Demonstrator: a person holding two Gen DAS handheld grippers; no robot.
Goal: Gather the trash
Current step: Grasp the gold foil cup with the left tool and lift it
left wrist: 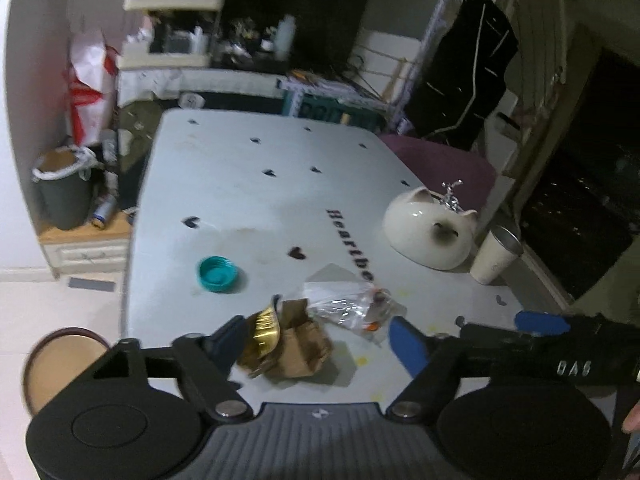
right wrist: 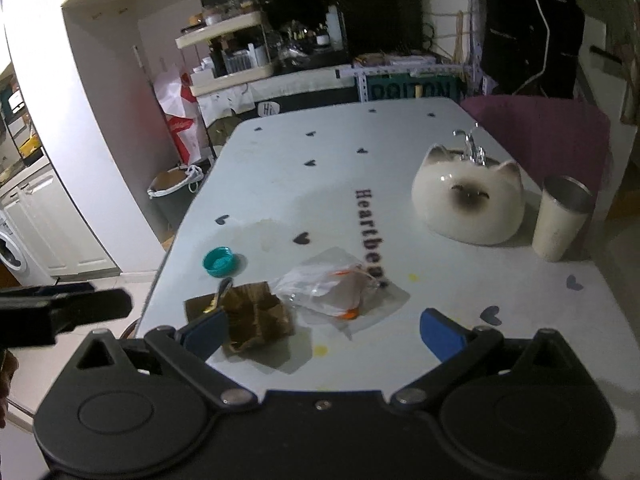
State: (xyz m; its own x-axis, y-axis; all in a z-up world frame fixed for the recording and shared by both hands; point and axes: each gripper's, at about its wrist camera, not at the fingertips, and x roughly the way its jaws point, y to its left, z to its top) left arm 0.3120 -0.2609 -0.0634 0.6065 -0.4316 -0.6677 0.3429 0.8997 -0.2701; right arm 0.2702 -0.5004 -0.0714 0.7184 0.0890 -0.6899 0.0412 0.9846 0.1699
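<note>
Filling most of both views, the white table (left wrist: 248, 184) with black hearts carries everything. A cat-shaped ceramic bowl (left wrist: 430, 230) sits right of centre, a cream tumbler (left wrist: 494, 256) just beside it. Lower centre lie the crumpled brown paper (left wrist: 298, 344), a clear plastic bag (left wrist: 344, 306) and a teal cap (left wrist: 218, 275). Both the left gripper (left wrist: 320, 338) and right gripper (right wrist: 324, 330) stand apart, clamping nothing.

Place: a lived-in home, dining corner beside a laundry and kitchen area.
Table (right wrist: 320, 184): white cloth printed with black hearts.
Appliance: washing machine (right wrist: 12, 256) among white cabinets.
Storage: cluttered shelves (right wrist: 240, 52) of jars and bottles.
Refuse: lined bin (left wrist: 64, 192) by the wall.
Tableware: cat-shaped ceramic holder (right wrist: 468, 200), steel tumbler (right wrist: 560, 224).
</note>
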